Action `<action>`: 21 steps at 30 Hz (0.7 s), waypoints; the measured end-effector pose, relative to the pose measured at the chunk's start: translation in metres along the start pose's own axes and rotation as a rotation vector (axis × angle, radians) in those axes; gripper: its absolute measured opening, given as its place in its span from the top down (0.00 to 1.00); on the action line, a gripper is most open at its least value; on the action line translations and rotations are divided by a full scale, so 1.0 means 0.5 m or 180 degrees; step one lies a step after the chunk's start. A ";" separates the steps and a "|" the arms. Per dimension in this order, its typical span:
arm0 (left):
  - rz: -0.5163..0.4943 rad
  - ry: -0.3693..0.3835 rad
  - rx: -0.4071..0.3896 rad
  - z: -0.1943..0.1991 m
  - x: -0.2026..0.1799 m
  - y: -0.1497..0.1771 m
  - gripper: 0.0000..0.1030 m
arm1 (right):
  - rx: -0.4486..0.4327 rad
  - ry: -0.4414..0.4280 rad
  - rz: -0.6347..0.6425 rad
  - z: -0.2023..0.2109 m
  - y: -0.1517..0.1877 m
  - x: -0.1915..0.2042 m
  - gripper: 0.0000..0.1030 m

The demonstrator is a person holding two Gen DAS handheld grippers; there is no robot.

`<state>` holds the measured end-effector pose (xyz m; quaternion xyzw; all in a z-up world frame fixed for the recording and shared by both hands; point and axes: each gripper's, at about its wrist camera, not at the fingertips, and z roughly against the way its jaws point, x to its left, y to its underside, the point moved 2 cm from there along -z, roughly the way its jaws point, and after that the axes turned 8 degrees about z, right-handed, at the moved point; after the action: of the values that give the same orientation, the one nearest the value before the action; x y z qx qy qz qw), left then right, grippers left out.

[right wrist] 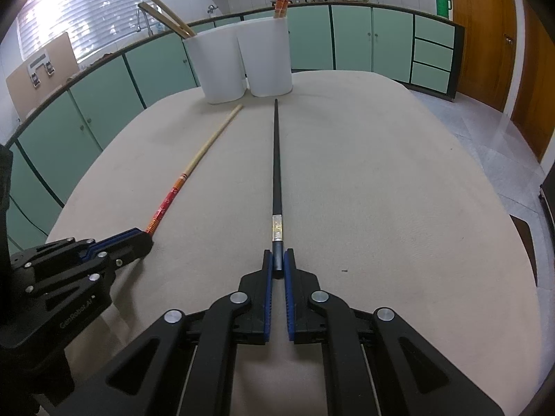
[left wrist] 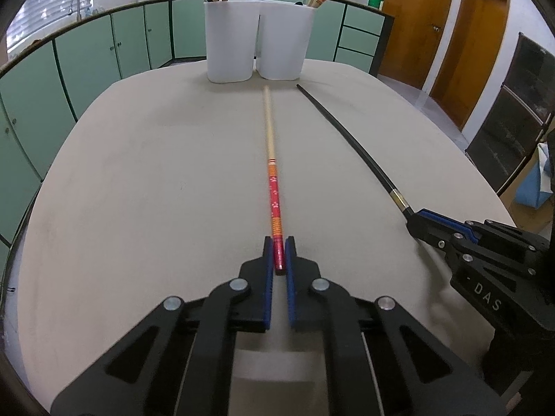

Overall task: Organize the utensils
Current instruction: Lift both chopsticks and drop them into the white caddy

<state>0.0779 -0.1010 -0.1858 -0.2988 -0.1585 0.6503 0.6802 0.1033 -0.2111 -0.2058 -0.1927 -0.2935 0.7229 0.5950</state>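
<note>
A: Count?
B: 2 white plastic tubs at table's far end; 2 chopsticks lying before them.
A: Grippers?
B: Left gripper clamped on red-patterned bamboo chopstick; right gripper clamped on black chopstick.

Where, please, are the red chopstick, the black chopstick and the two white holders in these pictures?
red chopstick (left wrist: 274,194): left wrist view, on its red patterned section.
black chopstick (right wrist: 276,173): right wrist view, on the middle of its shaft.
white holders (left wrist: 229,41): left wrist view, on the left holder's front wall.
</note>
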 end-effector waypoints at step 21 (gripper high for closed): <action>-0.0225 0.0048 -0.0692 0.182 -0.006 -0.114 0.95 | -0.0643 0.0052 0.0240 0.152 -0.119 -0.015 0.94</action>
<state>0.0675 -0.0843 -0.0804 -0.3700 -0.2335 0.6027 0.6674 0.1017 -0.2260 -0.1100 -0.2685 -0.3527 0.7099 0.5473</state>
